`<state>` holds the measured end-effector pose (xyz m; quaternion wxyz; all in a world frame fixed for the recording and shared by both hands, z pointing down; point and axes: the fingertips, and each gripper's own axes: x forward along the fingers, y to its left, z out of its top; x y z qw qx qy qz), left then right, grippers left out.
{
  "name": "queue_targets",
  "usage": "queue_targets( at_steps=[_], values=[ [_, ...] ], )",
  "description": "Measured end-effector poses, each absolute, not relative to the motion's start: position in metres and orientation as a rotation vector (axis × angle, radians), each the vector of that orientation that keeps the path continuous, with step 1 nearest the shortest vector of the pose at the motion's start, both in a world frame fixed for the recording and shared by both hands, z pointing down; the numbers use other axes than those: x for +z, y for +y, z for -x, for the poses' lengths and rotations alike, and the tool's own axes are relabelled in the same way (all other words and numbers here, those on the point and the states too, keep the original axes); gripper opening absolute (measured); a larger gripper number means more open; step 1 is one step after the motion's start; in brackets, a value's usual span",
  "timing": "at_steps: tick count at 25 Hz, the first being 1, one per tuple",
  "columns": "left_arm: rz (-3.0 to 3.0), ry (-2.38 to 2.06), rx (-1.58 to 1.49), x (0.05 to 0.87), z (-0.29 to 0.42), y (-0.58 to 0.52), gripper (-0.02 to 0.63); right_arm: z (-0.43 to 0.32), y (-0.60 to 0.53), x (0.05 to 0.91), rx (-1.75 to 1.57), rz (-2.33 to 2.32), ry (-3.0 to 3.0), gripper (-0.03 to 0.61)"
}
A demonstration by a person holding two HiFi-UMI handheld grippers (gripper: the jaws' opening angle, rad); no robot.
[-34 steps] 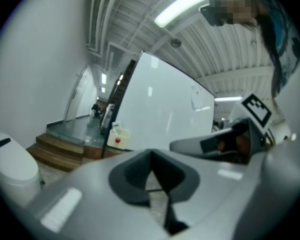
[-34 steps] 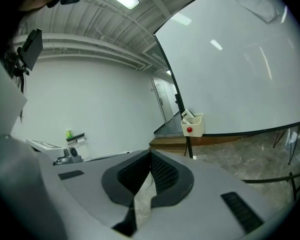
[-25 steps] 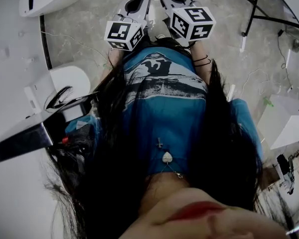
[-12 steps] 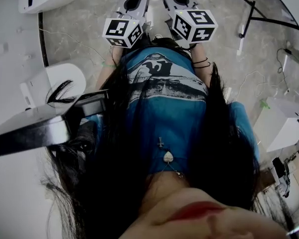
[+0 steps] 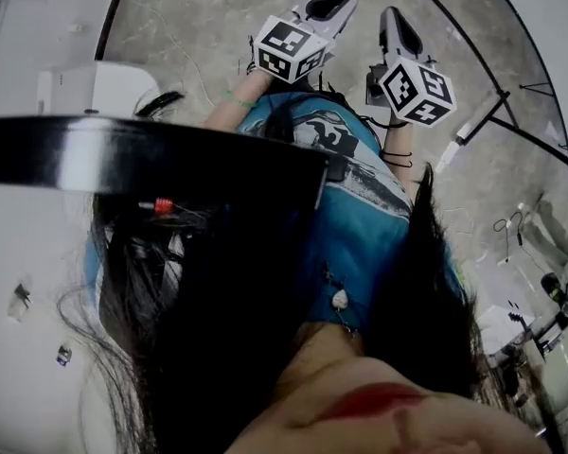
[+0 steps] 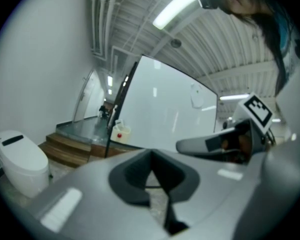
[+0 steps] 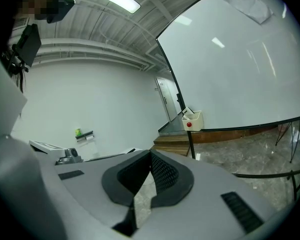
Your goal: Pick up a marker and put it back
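No marker can be made out in any view. In the head view both grippers are held low in front of a person's blue shirt (image 5: 360, 187), pointing away over the stone floor. The left gripper (image 5: 333, 4) and the right gripper (image 5: 395, 25) sit side by side with their marker cubes toward the body. In the left gripper view the left gripper (image 6: 151, 156) is shut with nothing between its pads. The right gripper (image 7: 150, 158) is likewise shut and empty in the right gripper view. A whiteboard (image 7: 230, 69) stands ahead, with a small white holder (image 7: 192, 120) on its frame.
A white toilet-like unit (image 6: 20, 161) stands at the left by wooden steps (image 6: 70, 146). The whiteboard's black stand legs (image 5: 497, 112) cross the floor at the right. A dark blurred bar (image 5: 151, 154) covers the left of the head view. Long dark hair hangs over the shirt.
The head view has swung round: both grippers now show further right and tilted, and the dark bar at the left has risen and spread across the picture. Both grippers stay shut.
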<state>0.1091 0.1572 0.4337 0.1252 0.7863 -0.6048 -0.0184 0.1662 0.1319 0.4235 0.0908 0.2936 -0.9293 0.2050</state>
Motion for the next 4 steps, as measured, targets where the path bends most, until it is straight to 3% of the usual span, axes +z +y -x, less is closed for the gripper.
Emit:
queue_targets(
  at_steps=[4],
  values=[
    [-2.273, -1.794, -0.059, 0.428, -0.09, 0.165, 0.002, -0.152, 0.137, 0.418, 0.603, -0.86, -2.768, 0.011]
  ],
)
